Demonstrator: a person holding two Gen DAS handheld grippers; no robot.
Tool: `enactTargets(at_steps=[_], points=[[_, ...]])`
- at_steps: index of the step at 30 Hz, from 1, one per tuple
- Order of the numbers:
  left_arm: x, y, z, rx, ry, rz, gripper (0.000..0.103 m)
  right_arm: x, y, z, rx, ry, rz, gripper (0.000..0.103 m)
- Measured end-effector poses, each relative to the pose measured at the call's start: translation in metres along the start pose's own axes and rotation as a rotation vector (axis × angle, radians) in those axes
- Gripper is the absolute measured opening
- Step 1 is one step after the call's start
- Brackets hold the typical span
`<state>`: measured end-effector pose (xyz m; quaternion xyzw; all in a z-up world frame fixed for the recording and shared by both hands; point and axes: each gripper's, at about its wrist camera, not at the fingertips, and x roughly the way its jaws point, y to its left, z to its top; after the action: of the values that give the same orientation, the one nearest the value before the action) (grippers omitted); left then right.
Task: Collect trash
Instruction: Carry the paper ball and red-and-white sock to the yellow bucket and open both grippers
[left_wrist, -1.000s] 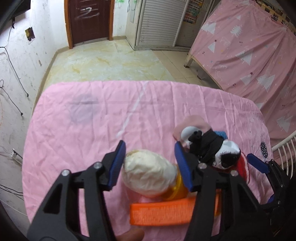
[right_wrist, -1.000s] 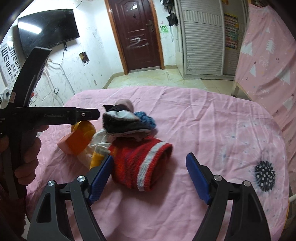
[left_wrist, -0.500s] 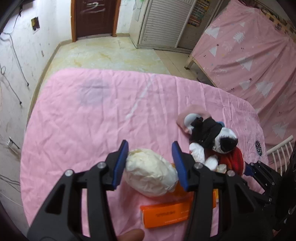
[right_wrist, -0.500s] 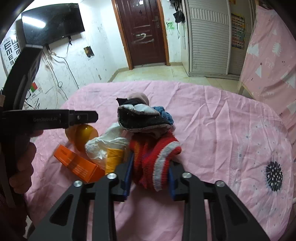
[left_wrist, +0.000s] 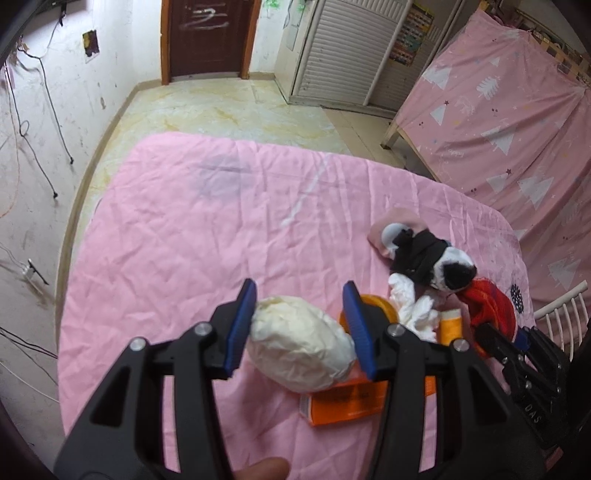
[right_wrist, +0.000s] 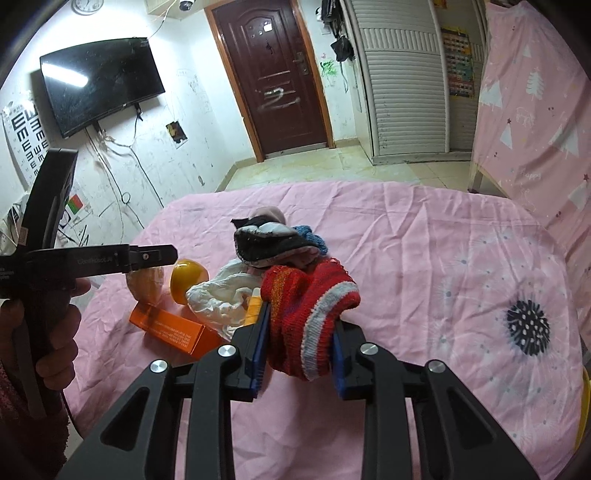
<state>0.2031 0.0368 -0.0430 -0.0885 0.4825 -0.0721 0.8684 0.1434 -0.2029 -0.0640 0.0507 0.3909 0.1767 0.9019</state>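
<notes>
My left gripper (left_wrist: 299, 325) is shut on a crumpled cream paper ball (left_wrist: 299, 350) and holds it above the pink bedsheet (left_wrist: 192, 236). My right gripper (right_wrist: 299, 339) is shut on a red striped knit sock (right_wrist: 310, 310), lifted off the pile. On the sheet lie an orange box (right_wrist: 173, 328), a yellow round lid (right_wrist: 188, 277), a crumpled white tissue (right_wrist: 221, 295), a small yellow bottle (right_wrist: 254, 301) and a black and white sock bundle (right_wrist: 269, 240). The left gripper also shows in the right wrist view (right_wrist: 162, 256), holding the paper ball.
The bed's far edge drops to a tiled floor (left_wrist: 229, 107). A pink curtained bed frame (left_wrist: 517, 110) stands at the right. A white rail (left_wrist: 561, 306) is at the bed's right edge. A black flower print (right_wrist: 528, 325) marks the sheet.
My right gripper closed on the red sock and lifted it. My left gripper closed on the paper ball and rose with it away from the orange box.
</notes>
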Motion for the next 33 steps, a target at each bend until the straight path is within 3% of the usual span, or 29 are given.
enactTargets(at_steps=[12,24,33], points=[[-0.038,-0.052,0.006,0.073,-0.079,-0.021,0.046,-0.055,-0.033,-0.012,0.087,-0.117,0.0,0.022],[-0.039,-0.174,-0.011,0.235,-0.078,-0.087,0.046,-0.12,-0.103,-0.044,0.197,-0.226,-0.067,0.022],[-0.026,-0.268,-0.034,0.354,-0.036,-0.15,0.046,-0.175,-0.18,-0.086,0.31,-0.295,-0.18,0.022]])
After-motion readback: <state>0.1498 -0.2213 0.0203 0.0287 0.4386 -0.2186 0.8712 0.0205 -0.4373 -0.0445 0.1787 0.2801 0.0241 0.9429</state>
